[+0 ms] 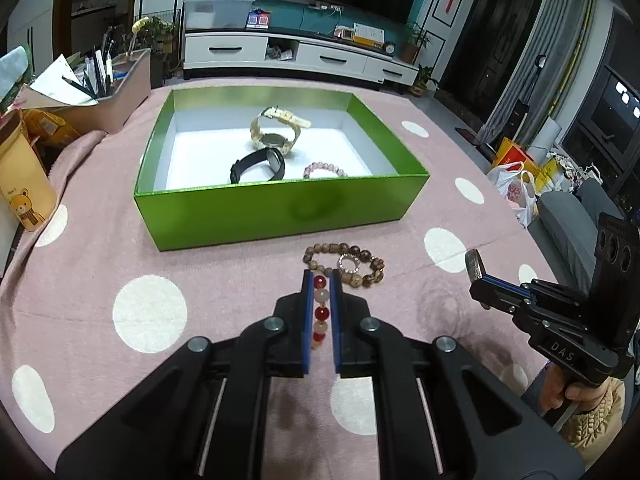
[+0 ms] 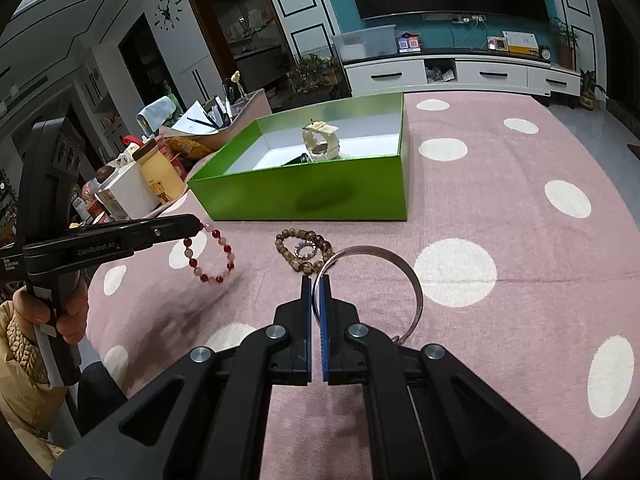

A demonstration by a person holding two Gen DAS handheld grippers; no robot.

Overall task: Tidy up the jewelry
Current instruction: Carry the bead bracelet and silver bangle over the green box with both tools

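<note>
Blue-padded left gripper (image 1: 321, 280) was clamped on a red-and-pink bead bracelet (image 2: 211, 257), held clear of the cloth; the right gripper (image 2: 316, 283) was closed on a silver bangle (image 2: 412, 286). Both should probably travel level over the green box (image 1: 280, 204) wall before release, avoiding the watches (image 1: 276, 136) inside. A brown bead bracelet (image 1: 352, 265) lay on the pink polka-dot tablecloth (image 1: 100, 264), with a television console (image 1: 304, 54) behind.

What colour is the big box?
Bright green box, white inside; clearest in the left wrist view.
</note>
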